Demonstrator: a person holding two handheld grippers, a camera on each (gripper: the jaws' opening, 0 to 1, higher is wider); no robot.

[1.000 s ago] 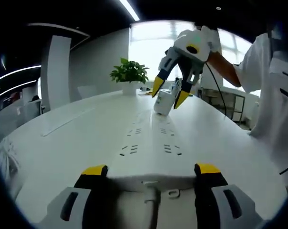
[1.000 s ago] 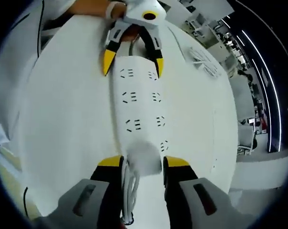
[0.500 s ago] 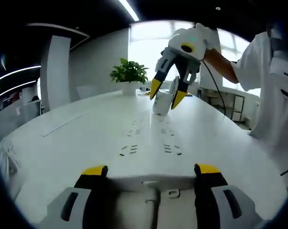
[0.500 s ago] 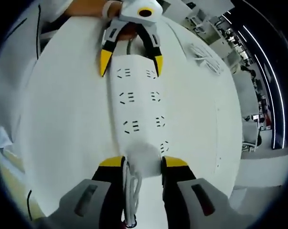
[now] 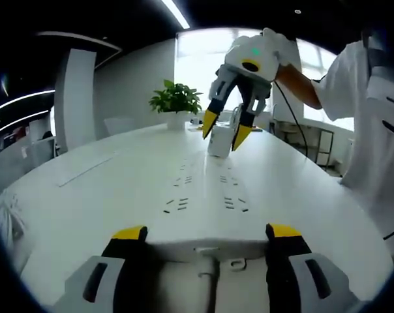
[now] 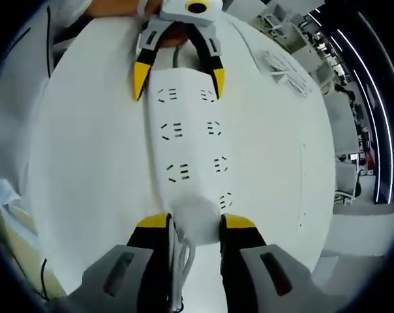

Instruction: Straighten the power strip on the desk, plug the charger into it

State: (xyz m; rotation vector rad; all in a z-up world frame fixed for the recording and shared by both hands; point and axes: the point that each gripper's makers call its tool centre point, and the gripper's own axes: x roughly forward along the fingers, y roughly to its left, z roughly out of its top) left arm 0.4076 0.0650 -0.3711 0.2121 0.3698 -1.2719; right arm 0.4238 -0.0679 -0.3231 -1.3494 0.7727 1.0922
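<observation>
A white power strip (image 5: pixel 207 195) with two rows of sockets lies lengthwise on the white desk (image 5: pixel 86 195). My left gripper (image 5: pixel 207 231) has its jaws closed on the sides of the strip's cord end; in the right gripper view, this left gripper (image 6: pixel 179 77) sits at the top. My right gripper (image 6: pixel 197 222) is shut on a white charger (image 6: pixel 196 215), whose white cable (image 6: pixel 179 261) hangs between the jaws. From the left gripper view, the right gripper (image 5: pixel 223 130) holds the charger (image 5: pixel 220 142) over the strip's far end (image 6: pixel 190 130). Whether its prongs touch a socket is hidden.
A potted plant (image 5: pixel 176 101) stands at the desk's far end. A person in a white shirt (image 5: pixel 373 130) stands along the right side. A bundle of white cable (image 6: pixel 285 65) lies near one desk edge. Shelving (image 5: pixel 314 140) stands beyond the desk.
The right gripper with the charger has drawn a little farther along the strip, away from the left gripper, and slightly higher. The left gripper and the strip have stayed put.
</observation>
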